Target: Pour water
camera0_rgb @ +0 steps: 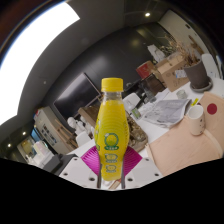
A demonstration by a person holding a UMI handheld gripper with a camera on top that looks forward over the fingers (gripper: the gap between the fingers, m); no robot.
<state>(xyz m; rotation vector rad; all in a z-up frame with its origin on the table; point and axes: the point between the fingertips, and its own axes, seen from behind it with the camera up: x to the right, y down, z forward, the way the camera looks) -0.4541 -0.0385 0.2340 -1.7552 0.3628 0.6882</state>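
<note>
A long ceiling light (45,45) is blowing out to pure white overhead and lighting everything evenly. Fisheye is bending the room hard around the edges, and the background clutter is looking pretty soft.

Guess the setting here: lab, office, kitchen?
Likely a cluttered workshop or lab bench. A ceiling light panel, cardboard boxes and loose papers crowd the table. The gripper holds a yellow bottle between its fingers.
</note>
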